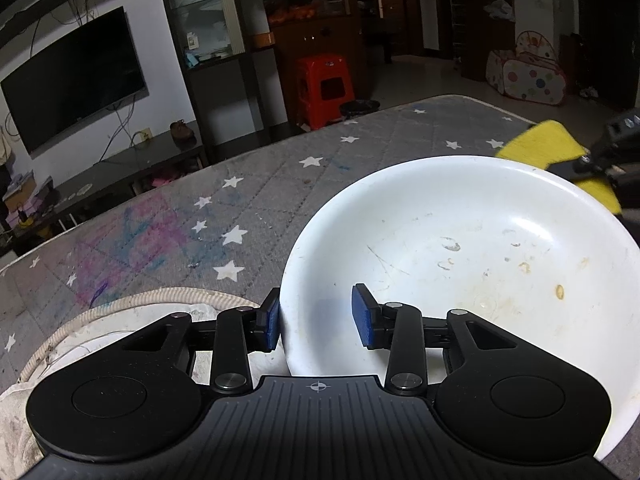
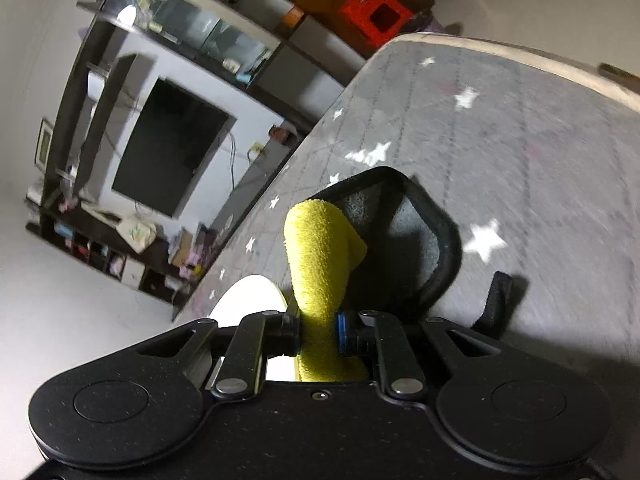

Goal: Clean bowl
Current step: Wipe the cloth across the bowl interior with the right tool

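A white bowl [image 1: 460,248] with dried food specks inside rests on a grey star-patterned mattress [image 1: 248,200]. My left gripper [image 1: 316,318] straddles its near-left rim, one blue pad [image 1: 271,320] against the outer wall and the other pad [image 1: 363,316] inside on the sloping wall. At the bowl's far right rim my right gripper [image 1: 592,164] is shut on a folded yellow cloth [image 1: 548,144]. In the right wrist view the cloth [image 2: 320,252] stands up between the pads of that gripper [image 2: 319,332]. A sliver of the bowl [image 2: 248,300] shows to its left.
A black mesh-panelled object [image 2: 416,240] with a black handle [image 2: 498,300] lies on the mattress beyond the cloth. A cream rope-edged cushion [image 1: 120,320] sits left of the bowl. Past the mattress edge stand a red stool [image 1: 324,88], a TV [image 1: 72,80] and shelving.
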